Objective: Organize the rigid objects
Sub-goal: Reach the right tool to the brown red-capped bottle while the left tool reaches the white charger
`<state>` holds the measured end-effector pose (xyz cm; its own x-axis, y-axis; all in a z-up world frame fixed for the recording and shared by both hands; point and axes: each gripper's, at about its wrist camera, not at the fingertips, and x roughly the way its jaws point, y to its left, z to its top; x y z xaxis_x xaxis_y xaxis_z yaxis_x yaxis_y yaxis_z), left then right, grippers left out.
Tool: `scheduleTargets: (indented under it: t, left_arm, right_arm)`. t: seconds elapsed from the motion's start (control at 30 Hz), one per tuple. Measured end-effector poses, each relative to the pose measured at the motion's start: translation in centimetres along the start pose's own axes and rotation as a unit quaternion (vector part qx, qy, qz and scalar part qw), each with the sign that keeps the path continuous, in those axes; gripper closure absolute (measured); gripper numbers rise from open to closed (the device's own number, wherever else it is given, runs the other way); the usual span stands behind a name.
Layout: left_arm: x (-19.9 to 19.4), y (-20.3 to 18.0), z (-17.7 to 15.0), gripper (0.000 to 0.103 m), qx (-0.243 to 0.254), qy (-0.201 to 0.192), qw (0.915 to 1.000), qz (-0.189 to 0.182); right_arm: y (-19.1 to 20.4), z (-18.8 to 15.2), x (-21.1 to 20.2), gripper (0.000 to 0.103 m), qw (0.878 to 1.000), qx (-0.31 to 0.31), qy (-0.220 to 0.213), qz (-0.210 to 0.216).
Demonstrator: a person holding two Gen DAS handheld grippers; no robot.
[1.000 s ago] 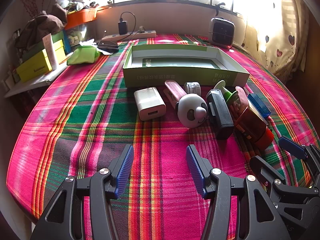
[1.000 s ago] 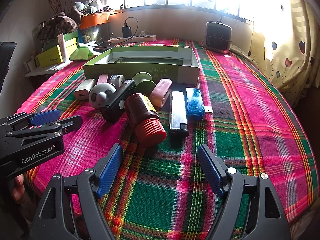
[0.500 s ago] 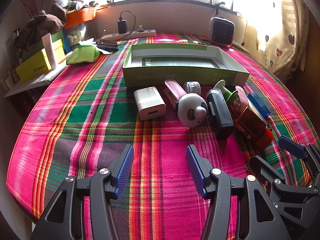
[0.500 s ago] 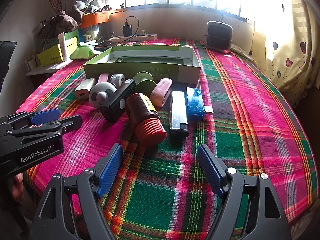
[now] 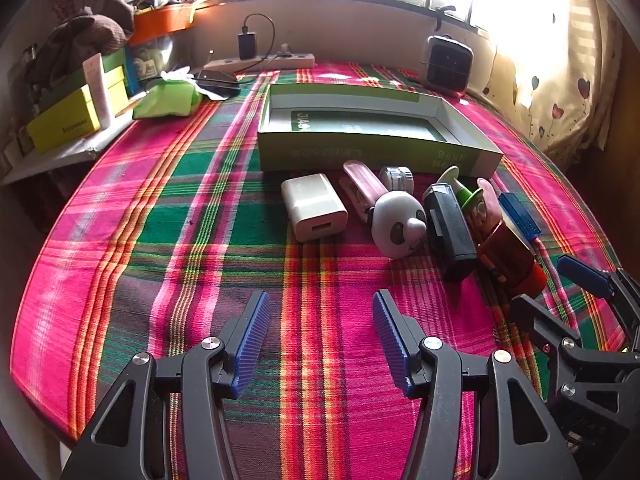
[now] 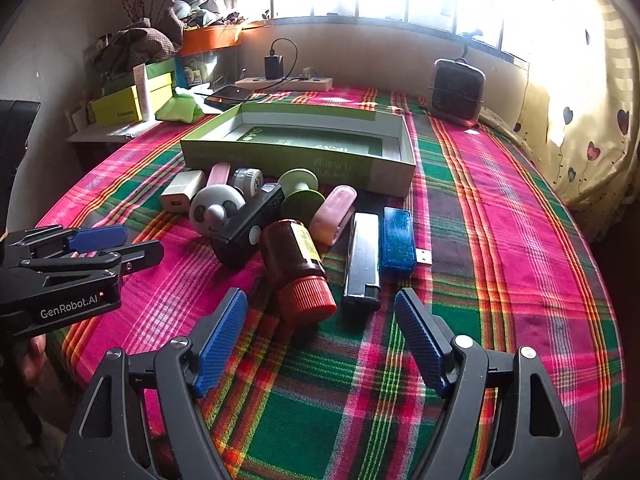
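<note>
Nothing has moved: left gripper [image 5: 318,338] and right gripper [image 6: 320,336] remain spread, empty.

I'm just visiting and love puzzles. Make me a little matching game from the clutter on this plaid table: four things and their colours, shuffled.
Things:
1. charger block
2. bottle cap
3. USB stick
4. open box

Colours:
a. green
b. blue
c. white
d. red

Pairs: 1-c, 2-d, 3-b, 4-a
</note>
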<state>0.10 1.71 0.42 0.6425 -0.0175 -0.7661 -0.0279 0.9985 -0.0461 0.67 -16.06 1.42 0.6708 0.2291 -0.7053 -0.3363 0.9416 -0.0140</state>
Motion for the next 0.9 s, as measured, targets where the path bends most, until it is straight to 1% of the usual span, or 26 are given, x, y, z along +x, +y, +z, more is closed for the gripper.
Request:
scheduleTargets:
  t: [0.13, 0.33, 0.4, 0.53, 0.57, 0.6, 0.9]
  left_arm:
    - [-0.1, 0.7, 0.0, 0.049, -0.007, 0.004, 1.0000, 0.001]
    - [0.1, 2.0, 0.5, 0.049, -0.027, 0.008, 0.9996, -0.007]
    - [0.1, 2.3, 0.7, 0.049, -0.031, 0.009, 0.9994, -0.012]
    - [0.3, 2.7, 1.1, 0.049, -0.037, 0.011, 0.9990, -0.022]
    - [0.4, 2.8, 1.2, 0.049, -0.039, 0.012, 0.9988, -0.026]
    - [0.4, 2.9, 1.4, 0.049, -0.042, 0.012, 0.9986, -0.032]
    - [0.8, 2.8, 3.0, 0.049, -0.042, 0.007, 0.9974, -0.058]
  right_arm:
    - [0.0, 0.9, 0.8, 0.027, 1.000, -0.005, 0.002, 0.015]
    - [0.8, 1.6, 1.5, 0.037, 0.999, -0.020, 0.006, 0.040]
    - [0.9, 1.7, 2.1, 0.047, 0.998, -0.016, 0.015, 0.051]
    - [0.8, 1.7, 2.7, 0.059, 0.998, -0.009, 0.025, 0.055]
    - [0.8, 1.7, 2.8, 0.063, 0.998, -0.007, 0.027, 0.055]
    - [0.8, 1.6, 2.8, 0.065, 0.998, -0.006, 0.027, 0.054]
    - [0.8, 1.5, 2.4, 0.066, 0.997, 0.006, 0.031, 0.071]
